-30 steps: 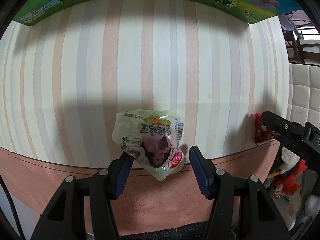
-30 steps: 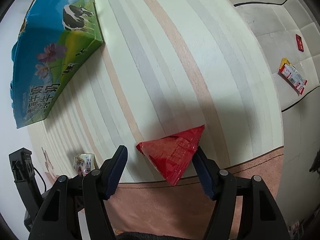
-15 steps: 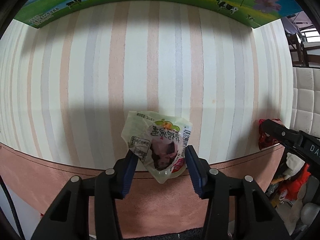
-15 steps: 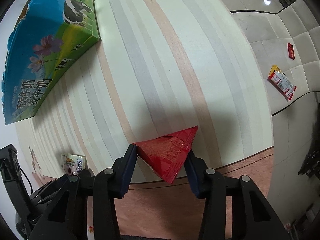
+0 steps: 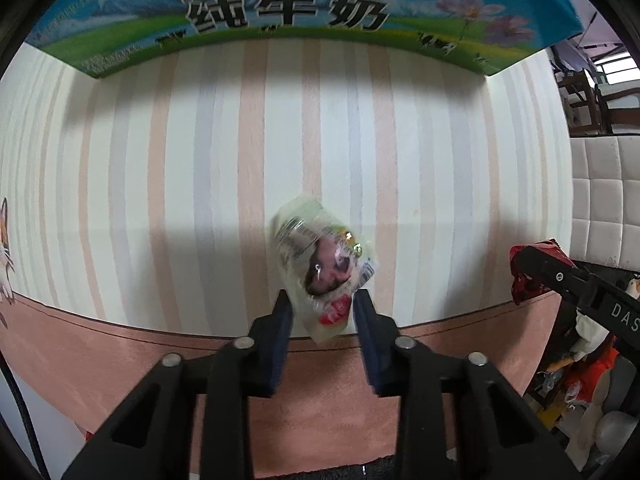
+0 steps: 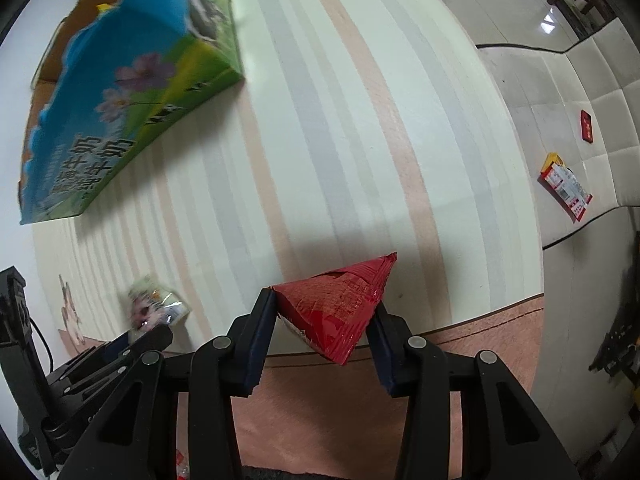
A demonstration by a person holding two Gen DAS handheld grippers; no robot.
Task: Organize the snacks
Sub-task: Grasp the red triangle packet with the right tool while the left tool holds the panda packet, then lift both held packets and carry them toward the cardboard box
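Note:
My left gripper (image 5: 322, 306) is shut on a pale green snack pouch (image 5: 320, 264) and holds it lifted above the striped tablecloth (image 5: 200, 160). My right gripper (image 6: 326, 316) is shut on a red triangular snack packet (image 6: 336, 304), also raised off the cloth. The green pouch also shows in the right wrist view (image 6: 154, 304), and the red packet shows at the right of the left wrist view (image 5: 532, 268). An open milk carton box (image 5: 304, 8) stands at the far side of the table; it also shows in the right wrist view (image 6: 120, 100).
The table's front edge has a pink border (image 5: 120, 360). A beige padded sofa (image 6: 580, 120) lies to the right with a red-and-white packet (image 6: 566, 186) and a small red item (image 6: 587, 126) on it. Clutter sits on the floor at the right (image 5: 580, 360).
Both grippers closed on their packets and lifted them off the cloth. The green pouch has tilted in the left jaws. Both views have moved nearer the box.

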